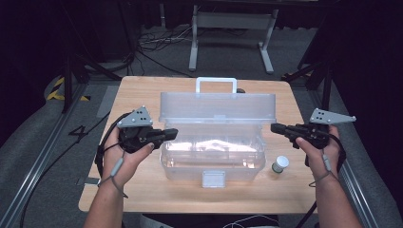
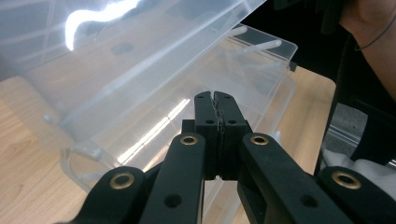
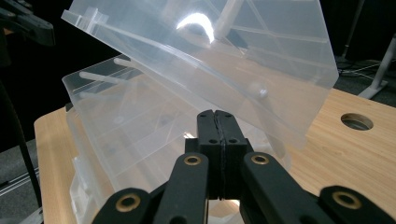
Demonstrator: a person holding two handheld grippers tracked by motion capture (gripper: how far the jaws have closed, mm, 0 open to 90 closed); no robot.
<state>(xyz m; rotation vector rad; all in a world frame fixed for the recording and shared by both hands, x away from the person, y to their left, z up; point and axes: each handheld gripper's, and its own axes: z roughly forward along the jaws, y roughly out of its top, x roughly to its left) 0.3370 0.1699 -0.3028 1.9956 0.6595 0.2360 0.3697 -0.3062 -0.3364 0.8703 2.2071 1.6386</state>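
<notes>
Forearms enter low; left gripper (image 1: 171,133) and right gripper (image 1: 277,128) flank the clear plastic box (image 1: 212,159) mid-table (image 1: 142,190), jaws pressed together, empty; lid (image 1: 217,108) raised behind; judged light, stiff, slick, crackable; grip rim or handle (image 1: 216,83); small jar (image 1: 280,164) right of box.

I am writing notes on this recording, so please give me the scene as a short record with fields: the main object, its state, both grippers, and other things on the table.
main object: clear plastic box with a latch on its front
lid: lid raised, tilted up at the back, handle on top
left gripper: left gripper shut, nothing between the jaws, at the box's left end
right gripper: right gripper shut, nothing between the jaws, at the box's right end
other things: small jar with a white cap, right of the box
surface: wooden table
</notes>
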